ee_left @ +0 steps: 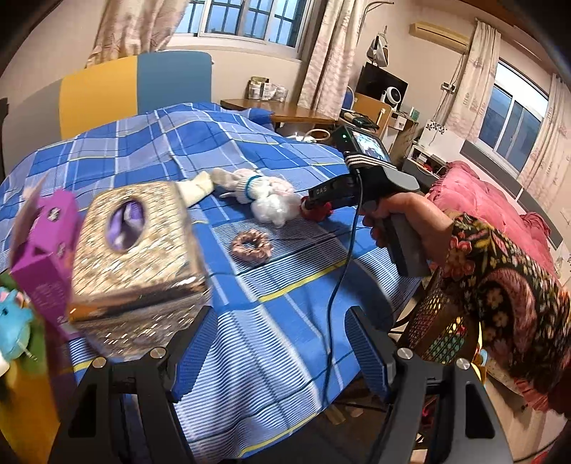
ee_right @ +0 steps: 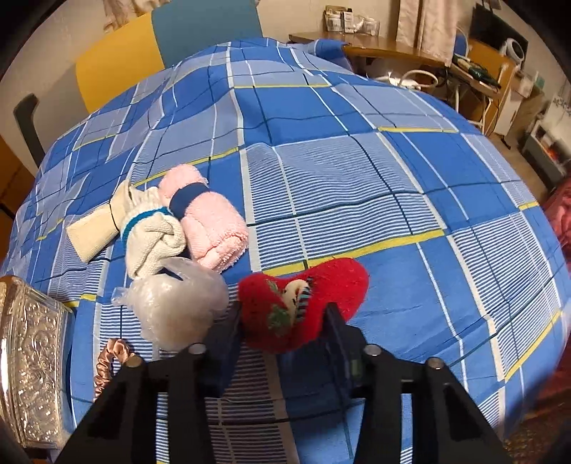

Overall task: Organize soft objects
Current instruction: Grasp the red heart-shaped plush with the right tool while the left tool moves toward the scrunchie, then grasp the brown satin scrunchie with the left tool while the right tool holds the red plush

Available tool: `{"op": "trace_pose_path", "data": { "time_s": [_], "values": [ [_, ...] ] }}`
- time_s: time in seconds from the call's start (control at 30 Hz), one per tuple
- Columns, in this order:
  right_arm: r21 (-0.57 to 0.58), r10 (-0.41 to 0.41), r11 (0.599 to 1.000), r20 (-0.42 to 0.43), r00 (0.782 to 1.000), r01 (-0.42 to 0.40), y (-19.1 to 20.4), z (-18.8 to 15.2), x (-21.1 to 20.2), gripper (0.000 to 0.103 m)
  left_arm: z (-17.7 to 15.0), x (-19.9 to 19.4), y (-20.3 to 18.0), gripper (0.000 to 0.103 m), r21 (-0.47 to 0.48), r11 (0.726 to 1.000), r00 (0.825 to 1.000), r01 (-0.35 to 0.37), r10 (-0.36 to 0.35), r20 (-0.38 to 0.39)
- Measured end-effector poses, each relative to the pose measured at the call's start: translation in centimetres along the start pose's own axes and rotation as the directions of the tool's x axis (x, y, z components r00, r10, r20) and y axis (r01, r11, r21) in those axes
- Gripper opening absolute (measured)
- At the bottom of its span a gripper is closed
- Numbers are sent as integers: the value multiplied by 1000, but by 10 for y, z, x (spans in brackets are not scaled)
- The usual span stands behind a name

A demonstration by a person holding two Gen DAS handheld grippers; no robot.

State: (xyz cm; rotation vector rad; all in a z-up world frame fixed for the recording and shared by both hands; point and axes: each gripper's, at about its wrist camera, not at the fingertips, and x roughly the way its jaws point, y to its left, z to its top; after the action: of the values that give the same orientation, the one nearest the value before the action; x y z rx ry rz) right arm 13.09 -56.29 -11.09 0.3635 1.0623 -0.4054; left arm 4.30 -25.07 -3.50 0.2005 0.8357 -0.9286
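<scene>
Around my bed, the room's own furniture and clutter

My landmark is the bed under its blue plaid sheet: behind its head stands a yellow-and-blue headboard, and above that a window framed by pale patterned curtains. Just beyond the bed's far corner sits a wooden desk carrying small clear boxes. Farther along from the bed are a dark monitor and a white round fan. High on the wall past the bed hangs an air conditioner. Beside the bed lies a pink quilt below a second window.
</scene>
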Motion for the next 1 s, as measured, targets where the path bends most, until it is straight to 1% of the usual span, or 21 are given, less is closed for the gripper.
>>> {"op": "trace_pose_path", "data": {
  "time_s": [0.03,0.17,0.33,0.37,0.43,0.53,0.73,0.83,0.93,1.0],
  "values": [
    [-2,2,1000,5,1000,-2,0,-1,-2,37,5,5,-3,75,4,1000,1000,-2,3,-7],
    [23,12,1000,21,1000,-12,-4,-2,-9,36,23,23,-11,75,27,999,999,-28,29,-30],
    [83,15,996,99,995,-23,-19,0,-26,36,52,50,-17,75,40,997,997,-65,67,-42],
    [96,17,995,112,994,-28,-22,0,-29,36,59,61,-19,75,55,995,995,-82,86,-59],
    [113,17,993,122,992,-31,-25,2,-31,36,67,79,-21,75,71,993,991,-93,99,-94],
    [120,11,992,127,992,-27,-26,4,-31,36,77,114,-23,75,101,987,973,-126,143,-182],
    [134,16,990,141,990,-35,-28,5,-33,36,80,162,-19,75,107,977,945,-187,209,-251],
    [146,20,988,148,989,-42,-31,5,-34,36,78,175,-11,75,72,974,938,-216,228,-262],
    [159,27,986,153,988,-52,-33,5,-34,36,75,184,-3,74,36,974,939,-224,226,-259],
    [159,30,986,154,988,-55,-33,5,-34,36,71,190,0,73,37,972,938,-231,233,-256]
  ]
}}
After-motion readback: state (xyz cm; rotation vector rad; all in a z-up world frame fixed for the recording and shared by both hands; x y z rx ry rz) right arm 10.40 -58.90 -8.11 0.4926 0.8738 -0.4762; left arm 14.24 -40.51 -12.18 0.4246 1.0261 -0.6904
